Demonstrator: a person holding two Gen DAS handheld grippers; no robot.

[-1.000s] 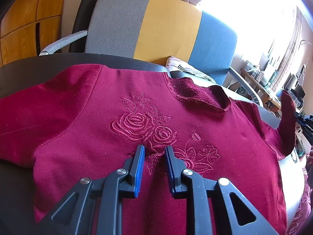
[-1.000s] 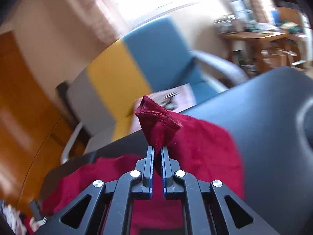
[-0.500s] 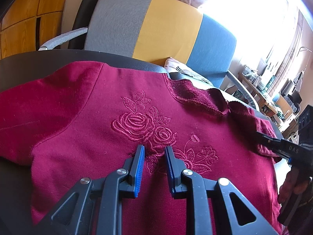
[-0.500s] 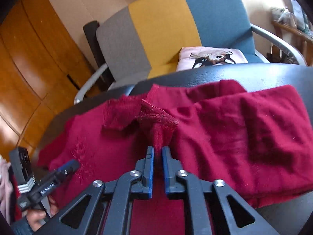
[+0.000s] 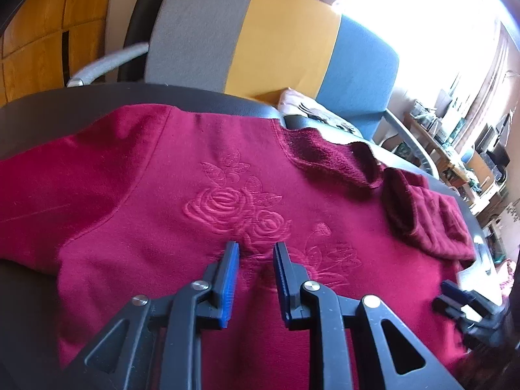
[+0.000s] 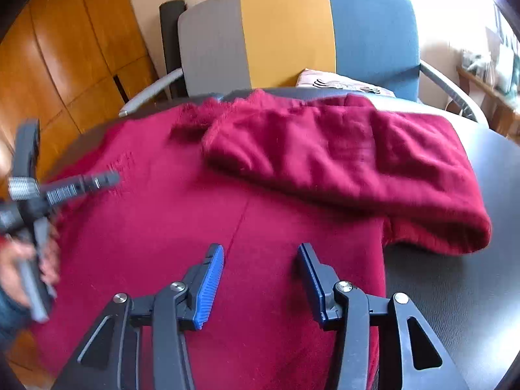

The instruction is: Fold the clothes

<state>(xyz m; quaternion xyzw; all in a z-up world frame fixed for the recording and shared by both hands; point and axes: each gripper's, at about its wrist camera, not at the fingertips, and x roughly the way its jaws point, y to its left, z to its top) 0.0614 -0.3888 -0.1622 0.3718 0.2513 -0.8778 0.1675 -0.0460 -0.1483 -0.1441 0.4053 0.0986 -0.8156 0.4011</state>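
1. Clearly soft and limp, the crimson sweater (image 5: 201, 201) lies spread front-up across the dark round bench (image 6: 461, 276), its embroidered roses (image 5: 237, 208) facing up and its neckline (image 5: 325, 159) toward the far edge, by the striped chair (image 5: 279, 32).
2. On the right, the sleeve (image 6: 357, 162) is folded in over the body and lies loose in rumpled ridges; its cuff end (image 5: 403, 204) rests near the neckline.
3. Above the lower right body panel, the right tool (image 6: 260, 279) has its jaws opening, with nothing between them.
4. Over the near part of the embroidery, the left tool (image 5: 255, 276) shows a narrow gap; whether its tips pinch fabric I cannot tell.
5. Handling, as I judge it: thick fleecy knit, light, not fragile, not slippery on the bench, but it sags and bunches, so a fold will drag neighbouring cloth.
6. Good holds would be a hem, cuff or shoulder seam, where layers are doubled; the left sleeve (image 5: 48, 195), lying flat at the left, looks like the next part to take.
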